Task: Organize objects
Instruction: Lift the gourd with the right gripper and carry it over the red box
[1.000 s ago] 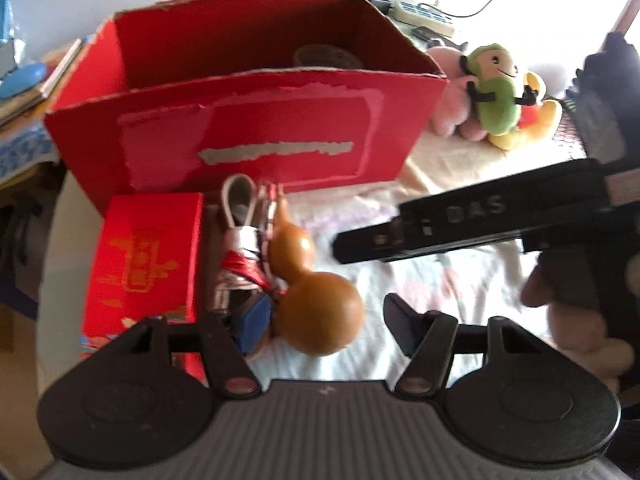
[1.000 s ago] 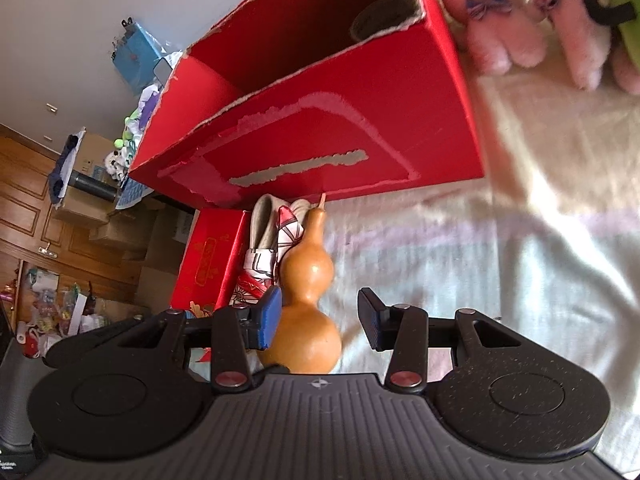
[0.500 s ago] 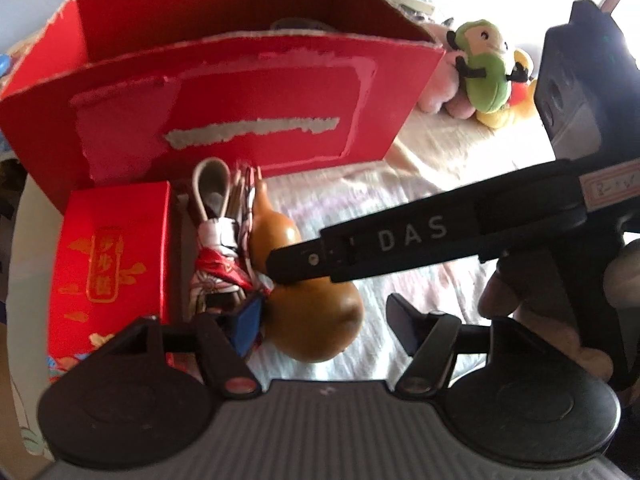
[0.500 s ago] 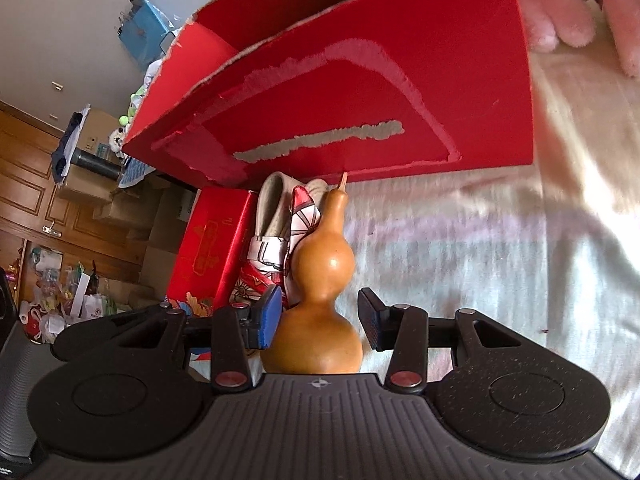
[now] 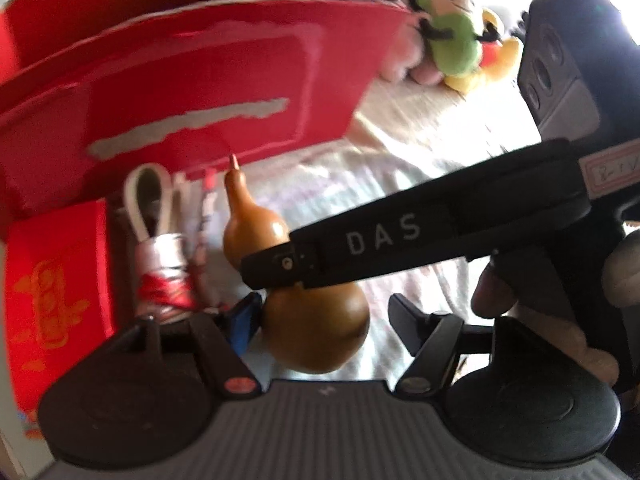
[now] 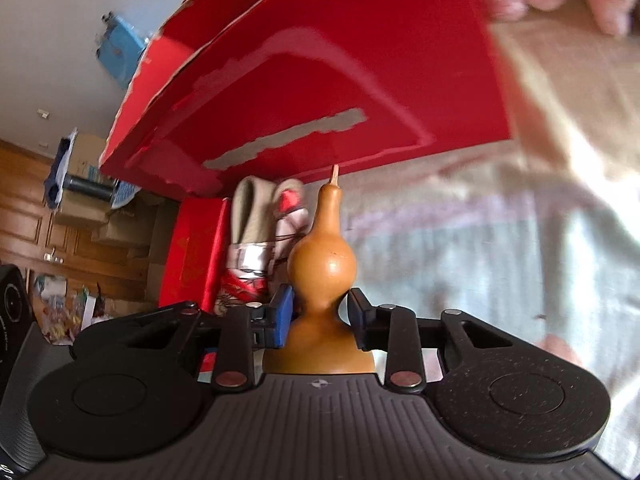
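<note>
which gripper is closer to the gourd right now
Right. The right gripper has its fingers closed on the gourd at its waist; the left gripper is open around its lower bulb.

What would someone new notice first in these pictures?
Most likely the glossy gourd standing upright in the middle, with the right gripper closed on its waist. Behind it looms the big red box with its torn front. The left gripper is open around the gourd's base, and a green plush sits at the box's right corner.
</note>
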`<control>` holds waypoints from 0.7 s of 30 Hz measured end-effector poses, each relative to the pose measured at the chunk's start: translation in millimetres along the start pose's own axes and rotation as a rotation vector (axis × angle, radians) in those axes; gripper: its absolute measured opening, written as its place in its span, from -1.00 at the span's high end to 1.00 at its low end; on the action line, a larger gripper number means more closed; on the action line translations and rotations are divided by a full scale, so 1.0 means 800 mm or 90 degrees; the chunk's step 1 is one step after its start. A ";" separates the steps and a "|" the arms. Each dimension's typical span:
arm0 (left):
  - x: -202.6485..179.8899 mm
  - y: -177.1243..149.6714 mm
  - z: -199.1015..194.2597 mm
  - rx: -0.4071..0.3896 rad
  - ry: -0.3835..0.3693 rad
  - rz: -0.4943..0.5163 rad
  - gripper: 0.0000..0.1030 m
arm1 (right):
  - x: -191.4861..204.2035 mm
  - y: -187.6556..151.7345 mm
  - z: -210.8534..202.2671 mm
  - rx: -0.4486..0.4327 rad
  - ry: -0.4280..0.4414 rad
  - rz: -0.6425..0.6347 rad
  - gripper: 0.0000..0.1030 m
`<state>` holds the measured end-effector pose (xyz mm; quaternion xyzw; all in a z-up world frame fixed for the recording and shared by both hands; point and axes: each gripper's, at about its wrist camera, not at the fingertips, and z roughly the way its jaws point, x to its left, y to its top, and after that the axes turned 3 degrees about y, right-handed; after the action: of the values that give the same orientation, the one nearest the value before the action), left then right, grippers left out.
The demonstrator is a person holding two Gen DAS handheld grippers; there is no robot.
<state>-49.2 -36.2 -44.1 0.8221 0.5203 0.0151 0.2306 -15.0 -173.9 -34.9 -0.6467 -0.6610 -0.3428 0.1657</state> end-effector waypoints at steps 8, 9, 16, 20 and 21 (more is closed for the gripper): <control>-0.027 0.020 0.018 0.022 -0.025 0.053 -0.24 | -0.027 -0.009 -0.040 -0.052 -0.015 0.044 0.37; -0.031 0.021 0.018 0.020 -0.027 0.062 -0.21 | -0.030 -0.010 -0.045 -0.057 -0.018 0.048 0.38; -0.060 0.040 0.005 -0.002 -0.055 0.116 -0.13 | -0.040 -0.021 -0.089 -0.114 -0.025 0.076 0.40; -0.078 0.054 -0.015 -0.036 -0.076 0.141 -0.13 | -0.037 -0.021 -0.119 -0.153 -0.022 0.087 0.40; -0.081 0.058 -0.020 -0.047 -0.082 0.142 -0.13 | -0.035 -0.020 -0.127 -0.164 -0.021 0.083 0.40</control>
<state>-43.6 -102.5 2.1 0.8653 0.4085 0.0066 0.2903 -50.7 -261.5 14.9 -0.7095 -0.5710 -0.4025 0.0926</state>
